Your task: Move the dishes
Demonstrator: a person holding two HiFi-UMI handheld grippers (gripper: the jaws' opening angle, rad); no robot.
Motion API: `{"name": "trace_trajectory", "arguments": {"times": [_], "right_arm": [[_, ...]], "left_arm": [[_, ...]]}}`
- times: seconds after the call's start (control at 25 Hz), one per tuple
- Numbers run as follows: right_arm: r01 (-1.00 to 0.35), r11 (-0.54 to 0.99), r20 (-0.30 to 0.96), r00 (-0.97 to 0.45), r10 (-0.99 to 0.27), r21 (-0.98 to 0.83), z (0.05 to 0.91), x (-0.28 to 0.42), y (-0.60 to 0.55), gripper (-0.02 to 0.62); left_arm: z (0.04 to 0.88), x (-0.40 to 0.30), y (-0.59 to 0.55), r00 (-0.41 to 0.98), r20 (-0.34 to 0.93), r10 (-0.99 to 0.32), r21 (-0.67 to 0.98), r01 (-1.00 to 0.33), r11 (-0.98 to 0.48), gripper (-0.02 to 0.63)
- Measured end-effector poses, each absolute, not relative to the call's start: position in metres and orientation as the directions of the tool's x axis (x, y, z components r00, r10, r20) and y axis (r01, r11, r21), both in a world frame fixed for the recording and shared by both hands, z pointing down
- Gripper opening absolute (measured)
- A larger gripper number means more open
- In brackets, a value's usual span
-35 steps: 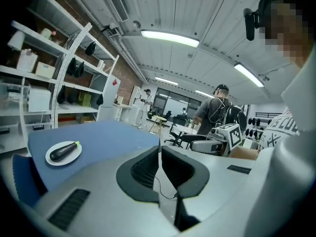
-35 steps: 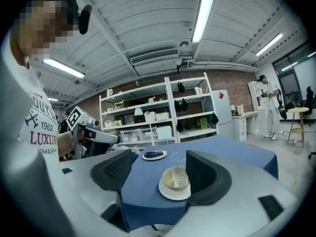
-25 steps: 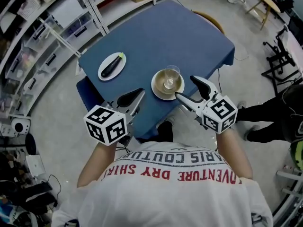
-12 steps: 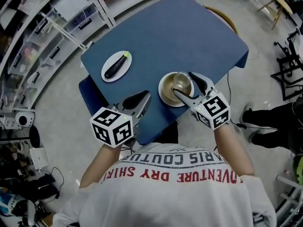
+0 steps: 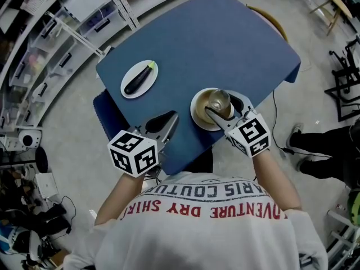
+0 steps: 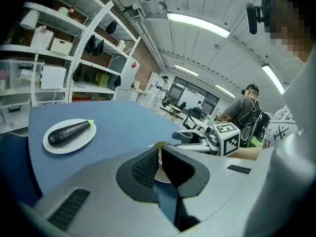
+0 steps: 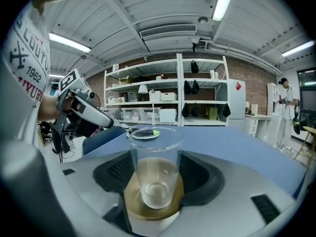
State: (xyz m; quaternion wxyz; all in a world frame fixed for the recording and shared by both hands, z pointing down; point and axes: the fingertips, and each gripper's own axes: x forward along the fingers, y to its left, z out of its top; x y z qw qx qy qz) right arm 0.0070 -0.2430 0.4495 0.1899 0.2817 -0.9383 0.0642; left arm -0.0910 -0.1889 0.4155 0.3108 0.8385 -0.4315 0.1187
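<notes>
A clear glass (image 5: 219, 101) stands upright on a gold-rimmed plate (image 5: 198, 112) near the front edge of the blue table (image 5: 214, 44). My right gripper (image 5: 222, 108) reaches over that plate. Its jaws have just been closing with the glass (image 7: 155, 174) between them, and both pads now lie against its walls. Farther left, a white plate (image 5: 147, 72) carries a dark eggplant (image 5: 135, 81). My left gripper (image 5: 169, 120) hovers over the table's front corner, shut and empty, pointing between the two plates; the eggplant plate (image 6: 69, 135) lies left of its tips (image 6: 159, 144).
Metal shelving with bins runs along the left and back. A blue seat (image 5: 107, 108) sits under the table's left corner, and a wooden chair (image 5: 270, 21) at its far right edge. People and desks are in the background.
My right gripper moved forward and down so its jaws enclose the glass, and they have narrowed onto it. My left gripper sank slightly toward the table's corner.
</notes>
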Motion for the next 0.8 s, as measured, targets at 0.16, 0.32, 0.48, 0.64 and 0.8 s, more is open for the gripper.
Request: {"name": "trace_trajectory", "arguments": {"times": [0.16, 0.32, 0.48, 0.64, 0.8], "right_arm": [[-0.539, 0.842, 0.403, -0.772, -0.491, -0.006, 0.449, 0.005, -0.242, 0.285], [-0.536, 0.844, 0.410, -0.771, -0.487, -0.005, 0.451, 0.003, -0.243, 0.284], [-0.544, 0.838, 0.414, -0.769, -0.486, -0.028, 0.451, 0.005, -0.243, 0.284], [-0.549, 0.833, 0.399, -0.780, -0.481, -0.068, 0.443, 0.006, -0.245, 0.284], [-0.552, 0.832, 0.376, -0.784, -0.494, -0.057, 0.430, 0.007, -0.246, 0.284]], "left_arm": [[0.418, -0.092, -0.189, 0.594, 0.474, -0.649, 0.419, -0.801, -0.427, 0.041], [0.419, -0.093, -0.190, 0.595, 0.480, -0.645, 0.416, -0.801, -0.430, 0.041], [0.418, -0.091, -0.191, 0.594, 0.481, -0.644, 0.413, -0.802, -0.432, 0.041], [0.418, -0.092, -0.193, 0.592, 0.485, -0.643, 0.412, -0.804, -0.429, 0.041], [0.419, -0.092, -0.194, 0.595, 0.484, -0.641, 0.413, -0.801, -0.432, 0.041]]}}
